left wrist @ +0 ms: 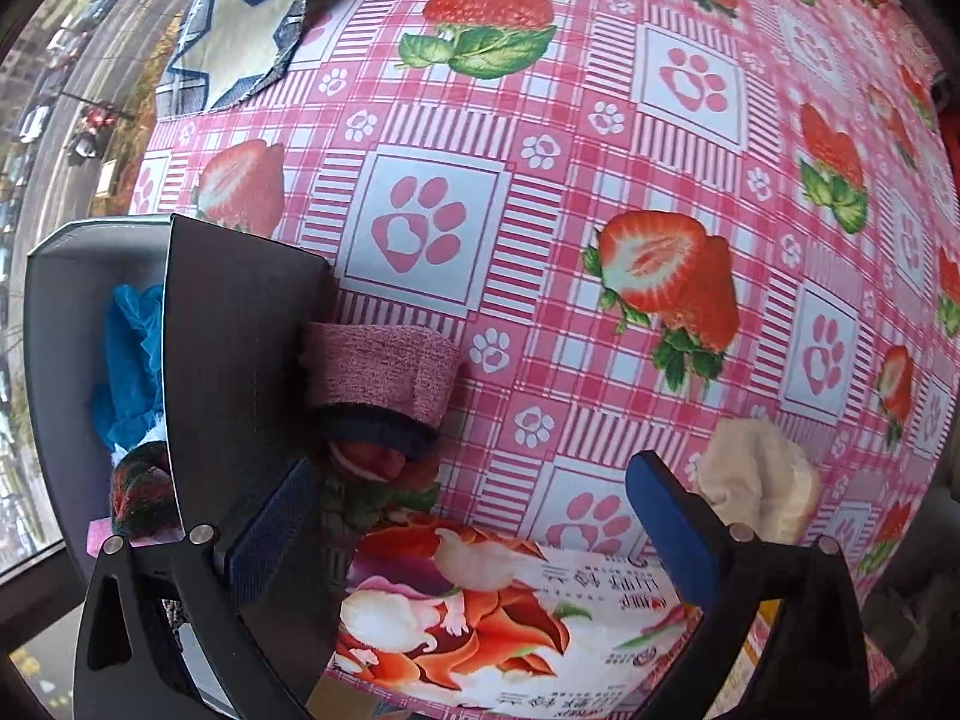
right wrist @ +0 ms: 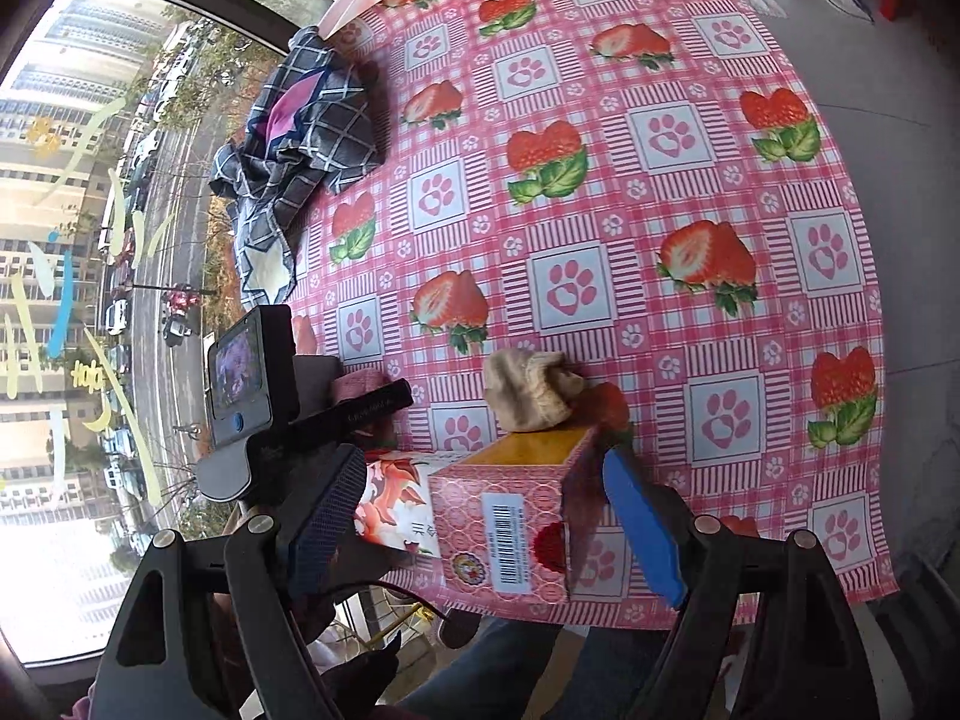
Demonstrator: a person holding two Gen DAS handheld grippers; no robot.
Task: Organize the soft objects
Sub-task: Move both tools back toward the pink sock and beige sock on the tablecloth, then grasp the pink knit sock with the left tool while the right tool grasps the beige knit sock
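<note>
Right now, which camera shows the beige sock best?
The right wrist view: the beige sock lies whole and unobstructed on the tablecloth behind the pink box. In the left wrist view the left claw's finger partly hides it.

Left gripper: black angular frame, silver screws, blue textured pads; right gripper alike, black cable beneath; person's jeans blue.
</note>
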